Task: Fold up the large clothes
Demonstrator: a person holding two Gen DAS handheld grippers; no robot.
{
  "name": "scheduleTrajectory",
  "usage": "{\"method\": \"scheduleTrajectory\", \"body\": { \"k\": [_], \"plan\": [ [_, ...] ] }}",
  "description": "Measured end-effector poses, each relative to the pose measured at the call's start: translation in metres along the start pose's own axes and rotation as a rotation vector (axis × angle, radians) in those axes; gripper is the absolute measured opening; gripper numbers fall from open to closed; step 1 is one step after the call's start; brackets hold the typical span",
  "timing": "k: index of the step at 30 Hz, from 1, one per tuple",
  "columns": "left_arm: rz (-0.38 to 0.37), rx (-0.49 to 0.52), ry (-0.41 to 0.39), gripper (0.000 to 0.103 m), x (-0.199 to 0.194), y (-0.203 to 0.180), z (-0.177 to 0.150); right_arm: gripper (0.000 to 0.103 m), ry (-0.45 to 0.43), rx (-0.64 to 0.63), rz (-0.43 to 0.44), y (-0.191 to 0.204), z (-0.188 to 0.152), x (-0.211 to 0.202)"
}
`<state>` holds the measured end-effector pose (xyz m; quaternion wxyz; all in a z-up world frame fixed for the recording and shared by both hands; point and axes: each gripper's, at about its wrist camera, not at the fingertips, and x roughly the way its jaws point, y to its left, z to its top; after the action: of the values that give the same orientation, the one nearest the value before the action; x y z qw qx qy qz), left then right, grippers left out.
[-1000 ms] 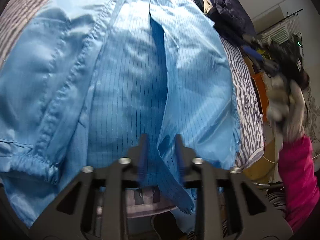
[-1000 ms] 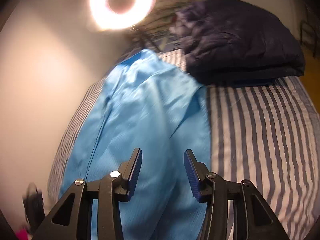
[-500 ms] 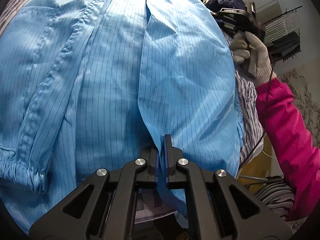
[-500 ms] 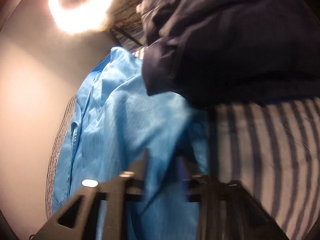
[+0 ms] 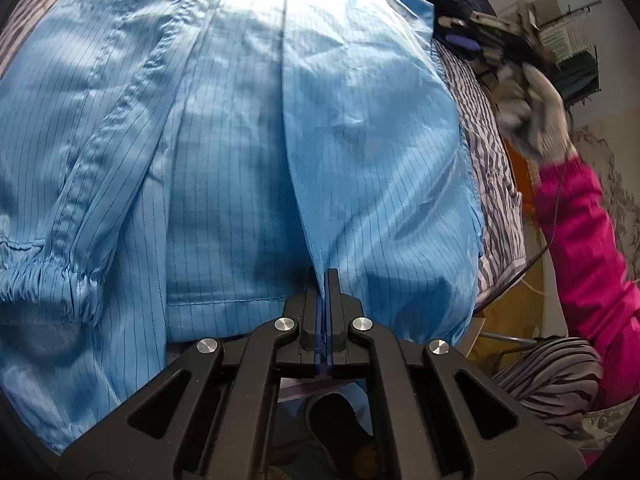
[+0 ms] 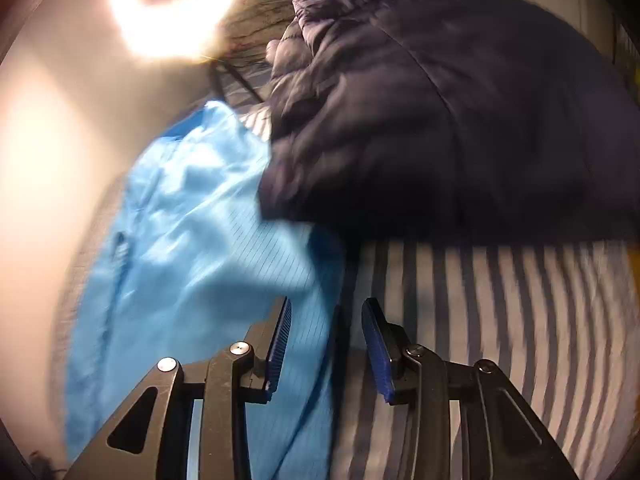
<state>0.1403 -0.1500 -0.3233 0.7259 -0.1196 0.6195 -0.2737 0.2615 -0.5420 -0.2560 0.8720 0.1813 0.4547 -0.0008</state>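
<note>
- Left gripper (image 5: 324, 280): jaws fully closed, the blue pads pinching the hem end of a folded front edge of the blue garment (image 5: 248, 152). The pinched fold runs straight away from the fingertips up the middle of the left wrist view.
- Blue garment, left wrist view: light blue cloth with thin dark pinstripes, spread flat on the striped bedsheet (image 5: 492, 184). It fills most of the view ahead of and on both sides of the left gripper. A sleeve with an elastic gathered cuff (image 5: 48, 280) lies to the left of the gripper.
- Right gripper (image 6: 326, 332): jaws partly apart and opening. The garment's edge (image 6: 200, 248) lies below and between the fingers, with its bulk extending to the left; no pad presses on it. The right finger stands over bare striped bedsheet (image 6: 500, 320). The view is motion-blurred.
- Dark navy jacket (image 6: 440, 120): heaped on the bed beyond the right gripper, its lower edge overlapping the garment's far right part.
- Person: a gloved hand (image 5: 536, 120) and a pink sleeve (image 5: 588, 240) appear at the right edge of the left wrist view, beside the bed and apart from the garment.
- Ring light (image 6: 176, 4): glowing at the upper left of the right wrist view.
</note>
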Motion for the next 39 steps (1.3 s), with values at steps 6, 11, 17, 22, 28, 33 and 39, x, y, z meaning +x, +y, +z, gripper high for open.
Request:
{"method": "scheduleTrajectory", "body": {
  "k": [6,11,17,22,28,33,39],
  "plan": [
    [-0.002,-0.009,-0.011,0.000,0.005,-0.007,-0.001,0.039,0.071,0.025,0.161,-0.004,-0.098,-0.054],
    [-0.026,-0.031,-0.019,0.000,0.012,-0.012,0.001,0.042,0.134,0.071,0.298,0.007,-0.164,-0.078],
    [-0.075,-0.066,-0.037,0.000,0.010,-0.015,0.002,0.050,0.177,0.111,0.354,0.025,-0.190,-0.056],
    [-0.095,-0.073,-0.065,0.000,0.000,-0.020,0.003,0.001,0.198,0.153,0.377,0.032,-0.196,-0.040],
    [-0.137,-0.016,-0.021,0.000,0.013,-0.048,-0.004,0.000,0.141,0.140,0.286,0.009,-0.188,-0.075],
    [-0.076,0.051,0.005,0.000,0.028,-0.058,-0.005,0.008,0.167,0.114,0.242,0.002,-0.189,-0.075],
    [-0.052,0.102,-0.052,0.000,0.002,-0.062,-0.004,0.055,0.114,0.122,0.206,-0.009,-0.202,-0.082]
  ]
}}
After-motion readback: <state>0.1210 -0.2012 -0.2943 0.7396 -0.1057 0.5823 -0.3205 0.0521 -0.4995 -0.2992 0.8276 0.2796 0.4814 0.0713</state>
